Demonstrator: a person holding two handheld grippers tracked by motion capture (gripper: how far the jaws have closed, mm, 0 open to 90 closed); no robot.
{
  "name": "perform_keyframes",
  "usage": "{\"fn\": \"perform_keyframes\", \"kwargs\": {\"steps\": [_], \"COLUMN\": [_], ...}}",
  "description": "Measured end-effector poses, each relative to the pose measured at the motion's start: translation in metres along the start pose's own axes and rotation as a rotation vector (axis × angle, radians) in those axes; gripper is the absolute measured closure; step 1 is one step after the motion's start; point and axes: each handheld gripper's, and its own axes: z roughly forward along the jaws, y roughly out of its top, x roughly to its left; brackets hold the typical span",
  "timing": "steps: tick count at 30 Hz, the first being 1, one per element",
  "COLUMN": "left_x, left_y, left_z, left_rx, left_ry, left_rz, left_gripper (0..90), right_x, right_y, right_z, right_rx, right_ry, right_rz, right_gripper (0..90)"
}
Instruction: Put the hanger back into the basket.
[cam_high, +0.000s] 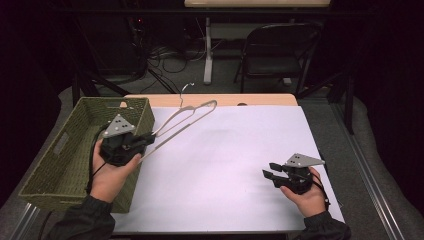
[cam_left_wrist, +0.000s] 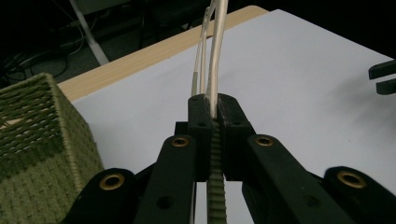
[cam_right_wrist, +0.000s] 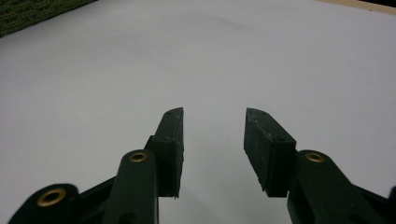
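A pale clothes hanger (cam_high: 185, 120) with a wire hook is held in the air over the table's left half, slanting up toward the back. My left gripper (cam_high: 147, 141) is shut on the hanger's lower end, beside the green woven basket (cam_high: 60, 150). In the left gripper view the jaws pinch the hanger's pale bars (cam_left_wrist: 212, 60) at my left gripper (cam_left_wrist: 213, 109). My right gripper (cam_high: 269, 170) hovers low over the white table sheet (cam_high: 225, 165) at the front right, open and empty. The right gripper view shows my right gripper (cam_right_wrist: 213, 119) with bare white sheet between its jaws.
The green basket stands at the table's left edge, its corner (cam_left_wrist: 37, 135) close to the left jaws. A wooden table edge (cam_high: 210, 100) runs along the back. Behind the table are a folding chair (cam_high: 277, 52), a desk leg and floor cables.
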Motion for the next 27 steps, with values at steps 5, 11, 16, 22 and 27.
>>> {"fn": "perform_keyframes", "kwargs": {"steps": [5,11,16,22,27], "left_x": [0.013,0.039,0.053,0.072,0.088], "left_y": [-0.002,-0.007,-0.011,-0.018,-0.028], "left_z": [-0.015,-0.039,-0.053,-0.075,-0.093], "left_rx": [-0.015,-0.037,-0.052,-0.069,-0.083], "left_ry": [0.02,0.06,0.087,0.121,0.145], "left_rz": [-0.015,-0.045,-0.068,-0.092,-0.117], "left_gripper": [85.5,85.5,85.5,85.5,85.5], "right_x": [-0.001,-0.004,-0.005,-0.005,-0.006], "right_y": [0.0,-0.002,-0.003,-0.004,-0.005], "right_z": [-0.002,-0.004,-0.004,-0.003,-0.003], "right_rx": [-0.001,-0.009,-0.009,-0.01,-0.004], "right_ry": [-0.008,-0.021,-0.025,-0.031,-0.036], "right_rz": [0.003,0.014,0.019,0.026,0.029], "right_gripper": [56.4,56.0,56.0,55.9,55.9]}}
